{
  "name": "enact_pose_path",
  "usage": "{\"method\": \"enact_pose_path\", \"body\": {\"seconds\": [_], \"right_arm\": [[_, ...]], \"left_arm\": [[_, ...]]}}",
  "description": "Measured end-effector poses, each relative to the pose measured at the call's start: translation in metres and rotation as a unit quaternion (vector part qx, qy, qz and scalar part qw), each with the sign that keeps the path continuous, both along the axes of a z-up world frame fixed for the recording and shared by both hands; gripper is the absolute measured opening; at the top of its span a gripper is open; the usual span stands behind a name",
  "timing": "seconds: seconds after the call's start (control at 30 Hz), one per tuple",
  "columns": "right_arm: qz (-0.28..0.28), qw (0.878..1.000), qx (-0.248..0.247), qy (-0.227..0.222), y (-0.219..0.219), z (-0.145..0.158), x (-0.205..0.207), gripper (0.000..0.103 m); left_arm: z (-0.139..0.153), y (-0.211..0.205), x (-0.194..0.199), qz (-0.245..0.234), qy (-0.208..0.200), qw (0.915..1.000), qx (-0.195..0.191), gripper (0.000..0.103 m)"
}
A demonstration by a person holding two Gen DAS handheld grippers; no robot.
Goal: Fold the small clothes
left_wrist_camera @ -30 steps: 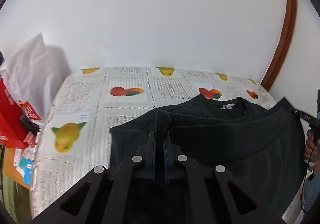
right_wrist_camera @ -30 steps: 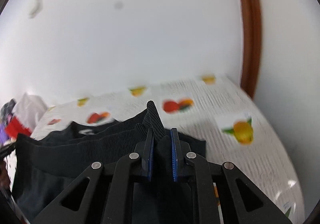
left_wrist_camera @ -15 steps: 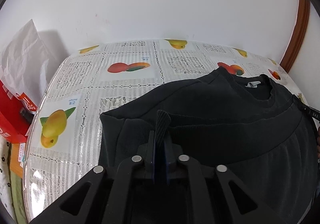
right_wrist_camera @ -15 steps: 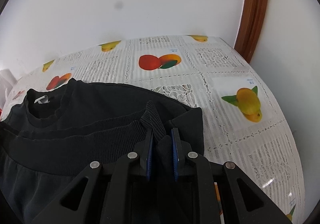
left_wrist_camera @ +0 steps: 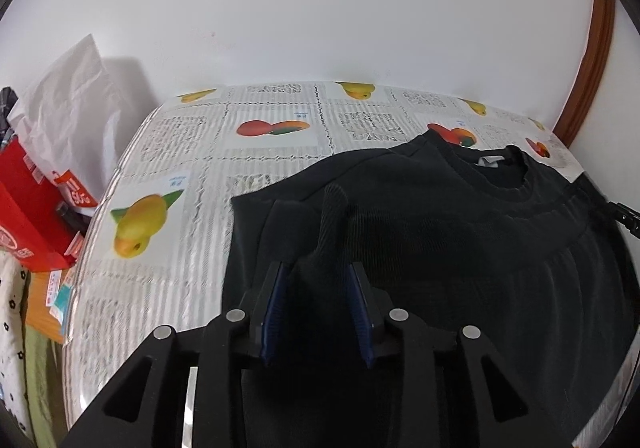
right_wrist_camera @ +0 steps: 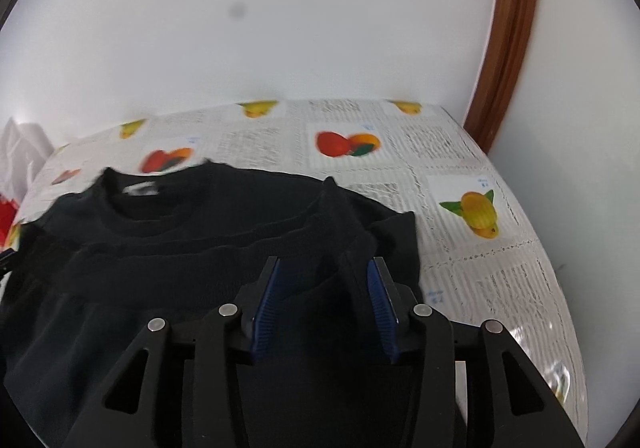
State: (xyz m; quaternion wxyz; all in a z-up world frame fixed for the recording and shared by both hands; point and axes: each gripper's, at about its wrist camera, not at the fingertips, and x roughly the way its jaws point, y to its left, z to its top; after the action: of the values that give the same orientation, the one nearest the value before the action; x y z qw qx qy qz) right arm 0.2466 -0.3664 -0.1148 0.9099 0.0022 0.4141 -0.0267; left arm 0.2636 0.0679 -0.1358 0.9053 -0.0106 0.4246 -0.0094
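Black knit sweatshirt (left_wrist_camera: 440, 216) lies on the fruit-print tabletop (left_wrist_camera: 192, 152), its ribbed hem folded up toward the collar; at left, the left tool (left_wrist_camera: 316, 304) stands spread, a ridge of hem cloth (left_wrist_camera: 332, 208) upright between its blue pads without being pinched. At right, the right tool (right_wrist_camera: 324, 298) is likewise spread over the opposite hem corner (right_wrist_camera: 332, 200). Risk: either pad may snag the raised rib on withdrawal, dragging the hem back and skewing the fold, which looks only loosely settled.
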Motion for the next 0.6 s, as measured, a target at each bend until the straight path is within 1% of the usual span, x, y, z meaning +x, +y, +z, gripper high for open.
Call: {"method": "enact_pose_path", "body": {"seconds": [0.03,0.1,0.13,0.2,0.3,0.4,0.43,0.6], "right_arm": [[0.009,1.000,0.004,-0.004,0.009,0.007,-0.007,0.046],[0.019,1.000,0.013,-0.012,0.023,0.016,-0.020,0.049],[0.026,0.999,0.017,-0.016,0.030,0.020,-0.026,0.050],[0.040,0.999,0.021,-0.021,0.048,0.025,-0.039,0.050],[0.061,0.998,0.027,-0.020,0.073,0.025,-0.056,0.050],[0.087,0.995,0.045,-0.011,0.103,0.022,-0.076,0.050],[0.104,0.993,0.047,-0.008,0.119,0.021,-0.086,0.050],[0.178,0.984,0.028,-0.002,0.189,0.015,-0.127,0.052]], "left_arm": [[0.002,0.003,-0.008,0.000,0.000,1.0000,-0.006,0.035],[0.005,0.009,-0.020,-0.001,-0.001,0.9999,-0.017,0.044],[0.007,0.014,-0.030,0.001,-0.003,0.9997,-0.024,0.046],[0.009,0.021,-0.045,0.003,-0.007,0.9994,-0.033,0.054],[0.009,0.033,-0.073,0.006,-0.005,0.9991,-0.042,0.054],[0.008,0.044,-0.094,0.017,-0.002,0.9990,-0.040,0.054],[0.007,0.051,-0.103,0.025,0.000,0.9989,-0.039,0.054],[0.003,0.075,-0.129,0.059,0.016,0.9974,-0.039,0.055]]}}
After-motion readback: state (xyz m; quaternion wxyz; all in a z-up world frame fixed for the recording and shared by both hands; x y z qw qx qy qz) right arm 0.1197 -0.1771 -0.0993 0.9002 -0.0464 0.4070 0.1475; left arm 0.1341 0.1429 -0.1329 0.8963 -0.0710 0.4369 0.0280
